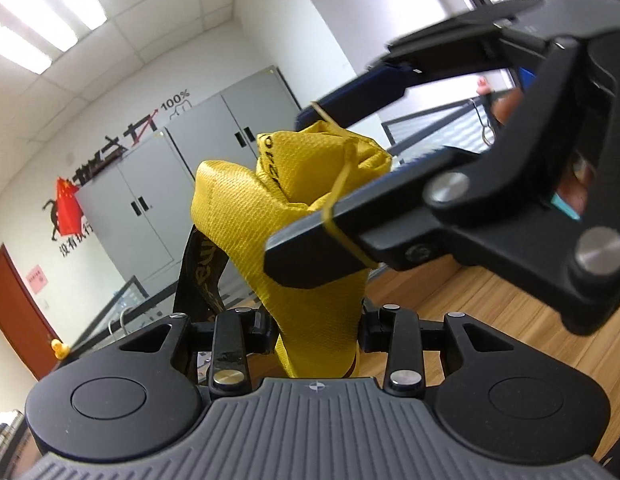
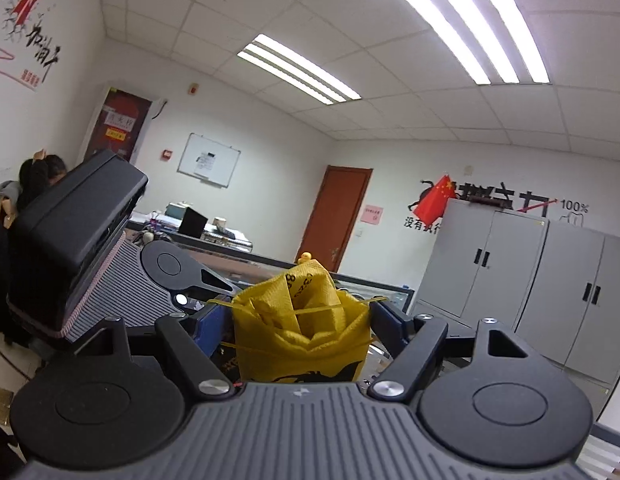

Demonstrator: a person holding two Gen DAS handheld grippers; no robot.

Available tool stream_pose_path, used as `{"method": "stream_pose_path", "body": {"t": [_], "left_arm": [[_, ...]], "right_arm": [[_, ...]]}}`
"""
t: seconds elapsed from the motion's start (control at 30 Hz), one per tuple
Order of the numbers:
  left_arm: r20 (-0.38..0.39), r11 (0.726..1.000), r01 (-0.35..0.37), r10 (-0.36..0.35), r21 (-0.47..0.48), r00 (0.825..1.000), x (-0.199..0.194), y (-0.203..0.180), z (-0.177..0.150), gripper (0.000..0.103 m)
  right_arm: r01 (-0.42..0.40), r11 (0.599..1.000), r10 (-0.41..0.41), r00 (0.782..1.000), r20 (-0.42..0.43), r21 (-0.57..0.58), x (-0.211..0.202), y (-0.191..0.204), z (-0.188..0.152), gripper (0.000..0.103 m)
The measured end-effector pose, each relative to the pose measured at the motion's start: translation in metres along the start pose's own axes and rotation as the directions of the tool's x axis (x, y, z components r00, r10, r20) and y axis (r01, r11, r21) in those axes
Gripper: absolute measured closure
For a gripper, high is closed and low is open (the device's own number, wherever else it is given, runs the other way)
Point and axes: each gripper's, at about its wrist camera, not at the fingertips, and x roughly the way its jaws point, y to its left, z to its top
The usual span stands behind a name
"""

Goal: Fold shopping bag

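Note:
The yellow shopping bag point(image 1: 246, 216) is rolled into a tight bundle, held upright in the air. My left gripper point(image 1: 315, 328) is shut on the bundle's lower end. A black strap point(image 1: 200, 276) with yellow lettering hangs at its left. My right gripper point(image 1: 310, 188) comes in from the right, open, with its two fingers either side of the bundle's top. A yellow rubber band point(image 1: 341, 184) is stretched across those fingers. In the right wrist view the bundle point(image 2: 302, 340) stands between my right fingers, the rubber band point(image 2: 306, 312) crosses its top, and the left gripper's body point(image 2: 122, 280) is at the left.
A wooden tabletop point(image 1: 469, 320) lies below right. Grey metal cabinets point(image 2: 529, 280) stand against the wall beside a brown door point(image 2: 337, 216). A person point(image 2: 38, 180) sits at the far left near desks with a laptop point(image 2: 192, 222). A yellow rubber duck point(image 1: 58, 348) sits on a glass partition.

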Motion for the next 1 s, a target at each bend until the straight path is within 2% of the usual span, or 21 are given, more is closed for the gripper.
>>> {"method": "stream_pose_path", "body": {"t": [0.17, 0.47, 0.53, 0.73, 1.0], "left_arm": [[-0.009, 0.999, 0.027, -0.028, -0.02, 1.0, -0.003, -0.006, 0.005, 0.064], [-0.02, 0.992, 0.08, -0.082, -0.1, 0.996, -0.007, -0.006, 0.007, 0.064], [-0.014, 0.988, 0.094, -0.096, -0.12, 0.995, -0.008, -0.006, 0.008, 0.064], [-0.016, 0.996, 0.07, -0.071, -0.047, 0.997, -0.01, -0.024, 0.006, 0.064], [-0.016, 0.996, 0.086, -0.087, -0.027, 0.996, -0.001, -0.023, 0.009, 0.064]], "right_arm": [[-0.011, 0.999, 0.011, 1.0, 0.002, -0.039, -0.002, 0.008, 0.003, 0.022], [-0.077, 0.997, 0.077, 0.997, 0.008, 0.009, -0.007, -0.017, 0.012, 0.022], [-0.103, 0.993, 0.103, 0.995, 0.007, 0.052, -0.011, -0.027, 0.012, 0.022], [-0.113, 0.987, 0.111, 0.994, 0.018, 0.116, -0.006, -0.042, 0.011, 0.022], [-0.138, 0.974, 0.141, 0.99, -0.003, 0.181, 0.001, -0.063, 0.011, 0.021]]}}
